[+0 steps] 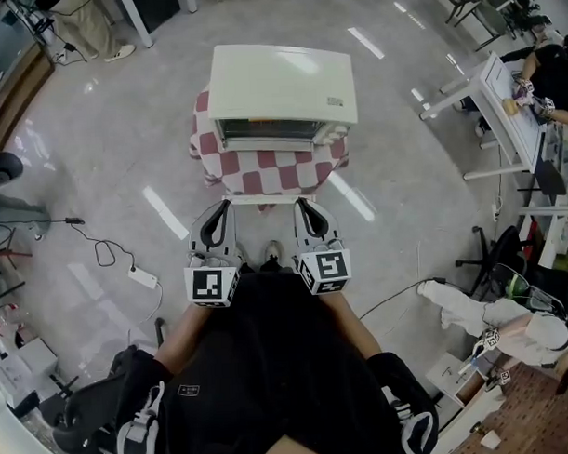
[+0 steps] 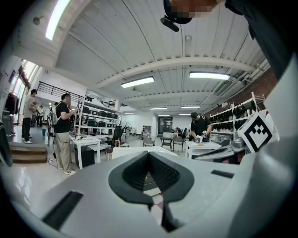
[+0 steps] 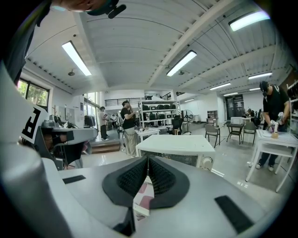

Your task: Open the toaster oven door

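A cream toaster oven (image 1: 281,86) stands on a small table draped with a red-and-white checked cloth (image 1: 268,171). Its glass door (image 1: 267,132) faces me and is closed. My left gripper (image 1: 223,210) and right gripper (image 1: 302,207) hang side by side just short of the table's near edge, both shut and empty. In the left gripper view, the gripper (image 2: 149,155) points toward the oven's pale top (image 2: 123,151). From the right gripper view, the oven (image 3: 179,144) lies straight ahead past the shut gripper (image 3: 147,160), and the checked cloth (image 3: 144,197) shows between the jaws.
A power strip with its cable (image 1: 142,276) lies on the floor at the left. White work tables (image 1: 503,102) and a seated person (image 1: 548,72) are at the far right. An office chair (image 1: 490,261) and a robot (image 1: 511,325) stand at the right.
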